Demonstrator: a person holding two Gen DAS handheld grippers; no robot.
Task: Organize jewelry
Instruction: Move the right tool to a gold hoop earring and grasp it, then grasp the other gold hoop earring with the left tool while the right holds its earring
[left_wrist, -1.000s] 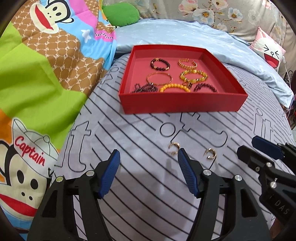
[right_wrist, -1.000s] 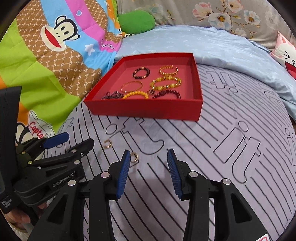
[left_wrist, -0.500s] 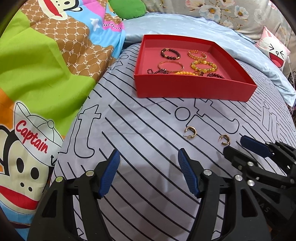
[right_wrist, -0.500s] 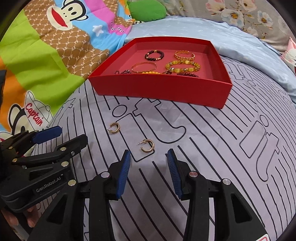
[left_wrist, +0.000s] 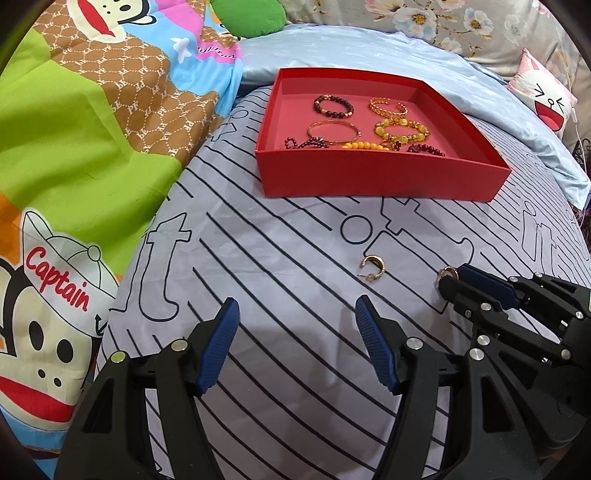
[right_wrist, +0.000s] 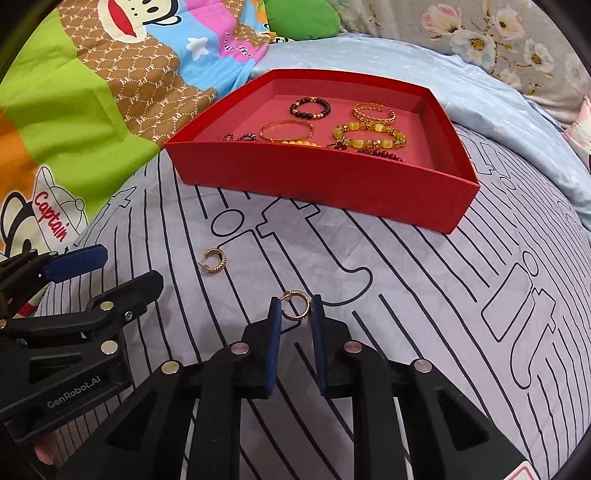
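Two gold hoop earrings lie on the striped grey bedsheet. My right gripper (right_wrist: 295, 314) has its blue pads on both sides of one earring (right_wrist: 295, 305), jaws narrowed around it; the earring still rests on the sheet. This earring peeks out at the right gripper's tip in the left wrist view (left_wrist: 447, 273). The other earring (left_wrist: 373, 267) (right_wrist: 215, 260) lies loose ahead of my left gripper (left_wrist: 295, 321), which is wide open and empty. A red tray (left_wrist: 369, 179) (right_wrist: 325, 184) beyond holds several bracelets.
A colourful monkey-print blanket (left_wrist: 92, 147) covers the left side. A light blue quilt (left_wrist: 369, 51) and a white cartoon pillow (left_wrist: 546, 99) lie behind the tray. A green cushion (right_wrist: 299, 18) sits at the far back.
My right gripper moved forward over the nearer earring and its jaws narrowed around it. My left gripper stayed open, and its view shifted slightly.
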